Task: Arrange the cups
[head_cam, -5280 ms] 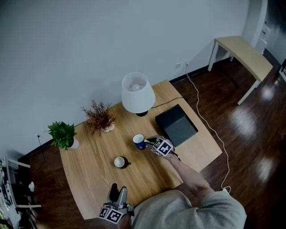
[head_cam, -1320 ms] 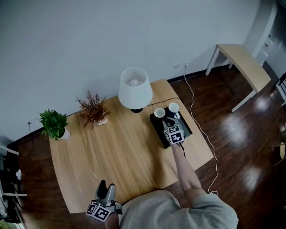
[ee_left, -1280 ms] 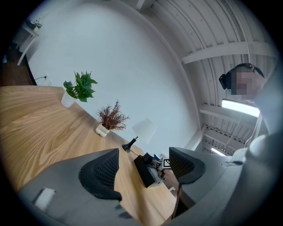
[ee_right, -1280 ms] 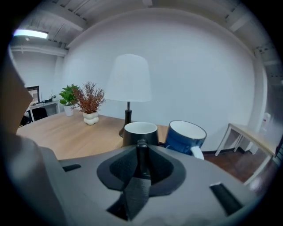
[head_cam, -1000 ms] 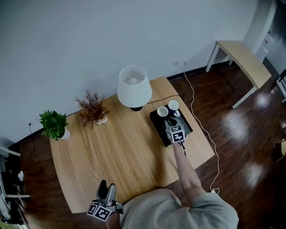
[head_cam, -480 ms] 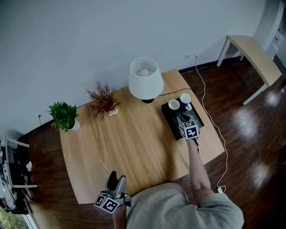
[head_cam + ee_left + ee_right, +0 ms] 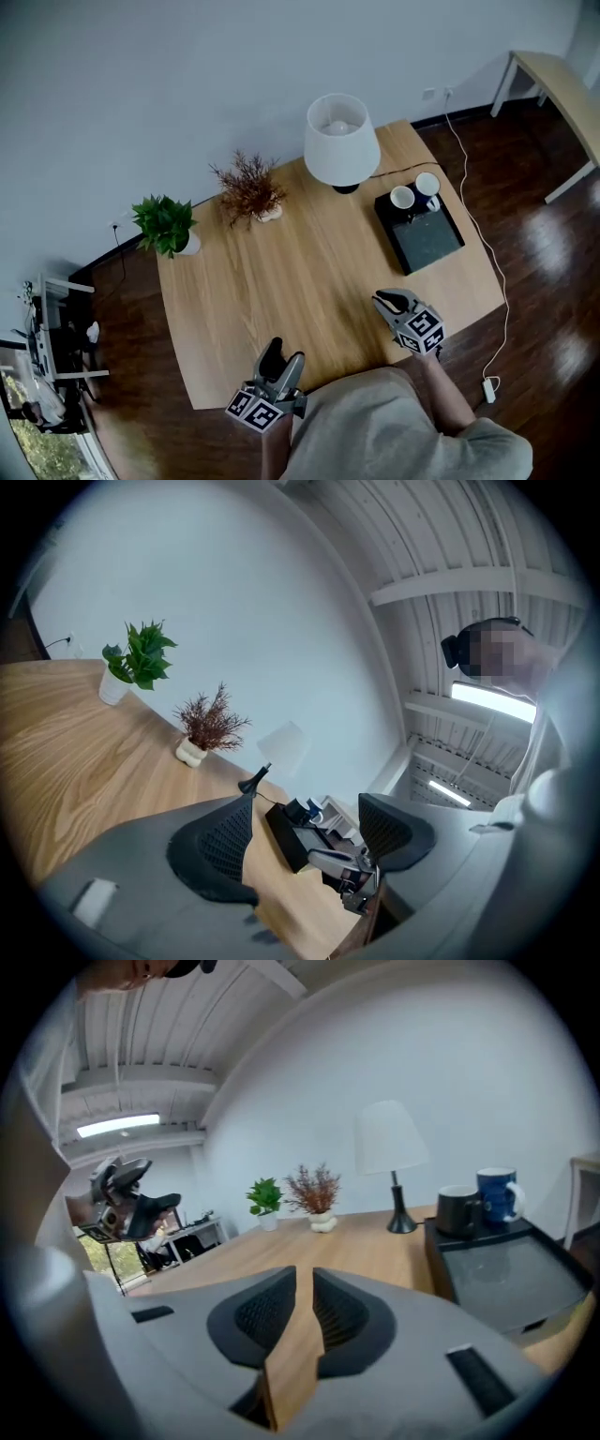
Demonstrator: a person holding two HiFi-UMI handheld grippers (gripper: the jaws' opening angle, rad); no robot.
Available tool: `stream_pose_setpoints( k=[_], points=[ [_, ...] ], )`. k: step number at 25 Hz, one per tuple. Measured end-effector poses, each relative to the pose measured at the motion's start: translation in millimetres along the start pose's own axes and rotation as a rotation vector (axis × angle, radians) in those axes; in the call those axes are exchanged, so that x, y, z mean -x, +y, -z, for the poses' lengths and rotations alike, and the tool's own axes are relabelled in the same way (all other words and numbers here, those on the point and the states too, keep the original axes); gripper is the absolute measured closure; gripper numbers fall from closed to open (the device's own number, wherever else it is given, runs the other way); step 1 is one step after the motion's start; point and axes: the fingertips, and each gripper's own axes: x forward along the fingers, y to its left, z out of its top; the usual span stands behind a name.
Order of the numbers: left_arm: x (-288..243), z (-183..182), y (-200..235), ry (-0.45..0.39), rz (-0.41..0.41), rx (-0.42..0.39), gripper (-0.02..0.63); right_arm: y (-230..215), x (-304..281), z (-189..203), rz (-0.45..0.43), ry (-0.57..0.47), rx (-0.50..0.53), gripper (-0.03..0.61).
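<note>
Two cups stand side by side on the far end of a black box [image 7: 424, 236] at the table's right: a black cup [image 7: 402, 198] and a blue cup [image 7: 428, 184]. The right gripper view shows the black cup [image 7: 457, 1209] and the blue cup [image 7: 497, 1194] upright. My right gripper [image 7: 388, 301] hovers over the table's near right part, well short of the box. Its jaws have just been closing and are shut with nothing between them. My left gripper [image 7: 279, 355] sits at the near table edge, open and empty [image 7: 305, 832].
A white lamp [image 7: 342, 141] stands at the back of the wooden table [image 7: 281, 272], with a dried plant [image 7: 251, 187] and a green potted plant [image 7: 167, 225] to its left. A cable [image 7: 473, 225] runs off the right edge. Another table [image 7: 562, 84] stands far right.
My right gripper has drawn back from the black box toward the near table edge and its jaws have shut. Both cups stay on the box. The left gripper has barely shifted.
</note>
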Motion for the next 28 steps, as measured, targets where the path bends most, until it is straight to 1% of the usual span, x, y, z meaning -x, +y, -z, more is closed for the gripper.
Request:
stream_pose_setpoints(
  k=[2,4,8,11,14,18,23,28],
  points=[
    [-4,2,-3,0.013,0.014,-0.004,0.267,26,-7,10,-0.058,0.011,-0.01,0.525],
    [-7,7,-6,0.03,0.027,-0.005,0.267,43,-13,15,-0.098,0.026,0.005,0.525],
    [-10,11,-9,0.053,0.038,-0.012,0.268,54,-19,2,-0.128,0.019,0.067,0.525],
    [-9,12,-8,0.061,0.033,-0.022,0.27,47,-19,-8,-0.117,0.001,0.087,0.525],
    [-9,11,-10,0.057,0.039,-0.02,0.272,37,-13,-14,-0.095,-0.016,0.086,0.525],
    [-10,7,-12,0.042,0.045,-0.019,0.272,27,-4,-17,-0.068,-0.041,0.061,0.525],
    [-11,7,-14,0.036,0.05,-0.015,0.272,14,9,-21,-0.028,-0.101,0.017,0.525],
    [-8,6,-13,0.031,0.049,-0.013,0.273,1,18,-29,0.02,-0.133,0.016,0.525]
  ],
)
